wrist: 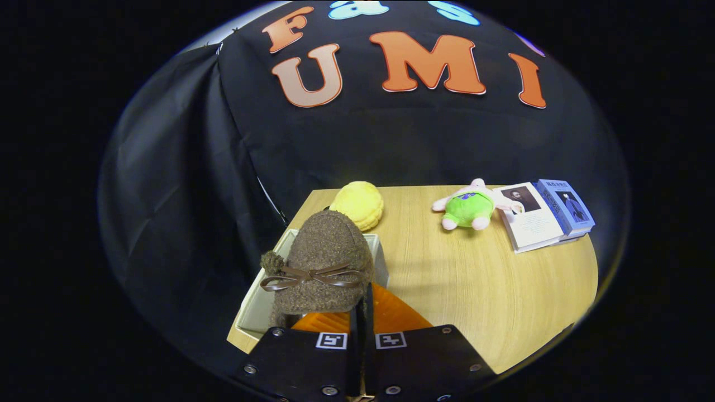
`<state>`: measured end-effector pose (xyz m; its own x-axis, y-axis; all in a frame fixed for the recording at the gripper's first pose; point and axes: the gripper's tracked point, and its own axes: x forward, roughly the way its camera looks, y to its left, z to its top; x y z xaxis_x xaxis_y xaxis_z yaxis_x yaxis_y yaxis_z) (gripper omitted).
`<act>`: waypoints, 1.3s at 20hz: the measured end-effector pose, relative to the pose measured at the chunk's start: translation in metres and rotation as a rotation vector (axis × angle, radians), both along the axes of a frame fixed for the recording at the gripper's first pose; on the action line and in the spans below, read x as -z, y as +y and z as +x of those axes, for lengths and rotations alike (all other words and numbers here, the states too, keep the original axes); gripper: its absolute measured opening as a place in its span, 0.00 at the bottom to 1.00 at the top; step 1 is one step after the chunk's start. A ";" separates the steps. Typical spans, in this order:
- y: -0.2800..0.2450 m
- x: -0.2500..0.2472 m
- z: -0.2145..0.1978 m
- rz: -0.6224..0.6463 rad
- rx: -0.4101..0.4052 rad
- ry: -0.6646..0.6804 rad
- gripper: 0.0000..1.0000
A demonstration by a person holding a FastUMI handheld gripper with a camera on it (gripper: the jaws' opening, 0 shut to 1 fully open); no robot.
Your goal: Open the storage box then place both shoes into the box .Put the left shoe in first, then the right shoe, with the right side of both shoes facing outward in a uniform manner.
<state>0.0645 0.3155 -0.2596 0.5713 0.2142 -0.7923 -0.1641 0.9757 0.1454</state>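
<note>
Right now my gripper [361,312] is pinched together on the brown fuzzy shoe [324,262], the two fingers nearly meeting on the rim of its opening, so the shoe hangs just ahead of them at lower centre-left of the frame. I judge it is held by that thin edge because the woolly body is too bulky to span. It sits above the open storage box [254,310], whose pale walls show below and to the left of it, near the table [475,279] corner. The bow faces me and the toe points away, toward the yellow plush [358,204]. I cannot tell whether this is the left or right shoe. My tool tilts downward, pitched over the box, with orange panels visible behind the fingers. A green plush toy [469,207] and books [544,215] lie well apart at upper right
</note>
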 end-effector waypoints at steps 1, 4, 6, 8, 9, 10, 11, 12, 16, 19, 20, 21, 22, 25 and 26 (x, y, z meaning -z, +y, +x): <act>0.006 0.003 0.005 -0.001 0.007 0.002 0.04; 0.019 0.017 0.015 -0.014 0.032 0.017 0.04; 0.023 0.034 0.013 -0.022 0.049 0.059 0.04; 0.027 0.050 0.013 -0.020 0.075 0.090 0.05; 0.030 0.058 0.011 -0.017 0.084 0.110 0.05; 0.034 0.064 0.011 -0.013 0.090 0.125 0.05; 0.037 0.070 0.011 -0.012 0.093 0.138 0.05; 0.037 0.073 0.010 -0.018 0.100 0.143 0.05; 0.035 0.083 0.003 -0.038 0.111 0.176 0.26; 0.038 0.079 -0.001 -0.029 0.076 0.181 0.45; 0.039 0.076 -0.004 -0.020 0.070 0.187 0.51; 0.041 0.072 -0.007 -0.005 0.066 0.197 0.55; 0.042 0.067 -0.011 0.008 0.057 0.198 0.64; 0.042 0.044 -0.007 0.049 0.045 0.148 0.77; 0.038 0.036 -0.005 0.065 0.060 0.134 0.83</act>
